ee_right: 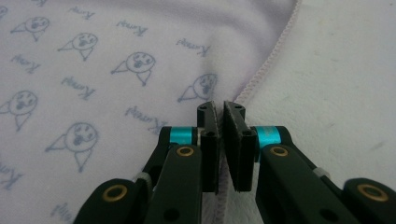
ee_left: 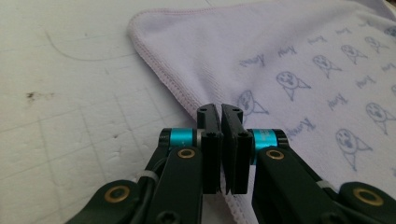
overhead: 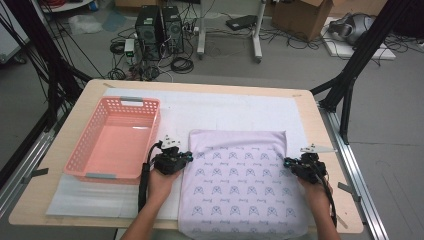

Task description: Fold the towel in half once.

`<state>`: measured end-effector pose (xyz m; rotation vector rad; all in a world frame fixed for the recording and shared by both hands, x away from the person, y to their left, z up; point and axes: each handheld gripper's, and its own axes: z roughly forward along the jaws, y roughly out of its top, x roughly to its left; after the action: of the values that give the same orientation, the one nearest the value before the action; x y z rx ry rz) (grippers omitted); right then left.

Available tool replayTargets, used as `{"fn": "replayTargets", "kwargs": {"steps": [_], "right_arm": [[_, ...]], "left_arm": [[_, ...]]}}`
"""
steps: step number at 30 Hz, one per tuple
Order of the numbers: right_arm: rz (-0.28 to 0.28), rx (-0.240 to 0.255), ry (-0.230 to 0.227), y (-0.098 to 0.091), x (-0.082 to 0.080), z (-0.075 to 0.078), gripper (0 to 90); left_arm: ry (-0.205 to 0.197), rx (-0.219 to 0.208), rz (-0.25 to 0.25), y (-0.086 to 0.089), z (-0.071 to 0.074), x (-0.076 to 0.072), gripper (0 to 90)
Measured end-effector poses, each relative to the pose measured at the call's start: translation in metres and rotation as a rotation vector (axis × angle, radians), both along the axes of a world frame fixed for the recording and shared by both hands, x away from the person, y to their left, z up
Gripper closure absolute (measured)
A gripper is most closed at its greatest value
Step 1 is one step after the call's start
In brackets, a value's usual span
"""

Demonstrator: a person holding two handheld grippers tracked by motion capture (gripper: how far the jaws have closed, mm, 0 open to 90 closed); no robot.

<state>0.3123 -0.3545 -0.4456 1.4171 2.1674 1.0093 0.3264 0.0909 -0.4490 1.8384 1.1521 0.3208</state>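
Note:
A lilac cloth printed with small blue cartoon faces lies flat on the white mat, its near end hanging over the table's front edge. My left gripper is at the cloth's left edge, and in the left gripper view its jaws are pressed together on the stitched hem of the cloth. My right gripper is at the cloth's right edge. In the right gripper view the jaws pinch the hem of the cloth the same way. Both grippers point inward, towards each other.
A pink plastic basket stands empty to the left of the cloth, close to my left gripper. A white mat covers most of the wooden table. Black frame posts rise at both far corners; computers and cables sit on the floor beyond.

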Motion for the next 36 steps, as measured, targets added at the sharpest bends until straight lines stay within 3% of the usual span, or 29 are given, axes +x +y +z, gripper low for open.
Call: {"fn": "replayTargets", "kwargs": {"steps": [3,6,9,14,18,22,25,33,36], "right_arm": [[-0.005,0.003,-0.015,-0.001,0.0,0.001,86.0],[-0.025,0.045,-0.036,-0.008,0.002,0.004,86.5],[-0.061,0.088,-0.04,-0.015,0.006,0.009,86.6],[-0.099,0.139,-0.097,-0.024,0.016,0.024,86.6],[-0.113,0.19,-0.136,-0.028,0.024,0.04,86.5],[-0.083,0.187,-0.154,-0.028,0.017,0.047,86.4],[-0.065,0.211,-0.149,-0.031,0.008,0.047,86.4],[0.009,0.224,-0.149,-0.031,-0.031,0.044,86.2],[0.028,0.223,-0.144,-0.031,-0.048,0.039,86.2]], "left_arm": [[-0.012,-0.029,0.016,0.001,0.003,0.001,86.5],[-0.012,-0.073,0.039,0.003,0.006,0.004,86.7],[-0.014,-0.08,0.048,0.002,0.014,0.012,86.9],[-0.039,-0.073,0.079,-0.003,0.04,0.034,87.1],[-0.043,-0.109,0.104,-0.002,0.049,0.043,87.2],[-0.071,-0.107,0.07,0.001,0.054,0.033,87.1],[-0.088,-0.112,0.041,0.002,0.056,0.02,87.1],[-0.117,-0.132,-0.013,0.007,0.052,-0.021,87.0],[-0.106,-0.135,-0.028,0.012,0.045,-0.038,87.0]]}}
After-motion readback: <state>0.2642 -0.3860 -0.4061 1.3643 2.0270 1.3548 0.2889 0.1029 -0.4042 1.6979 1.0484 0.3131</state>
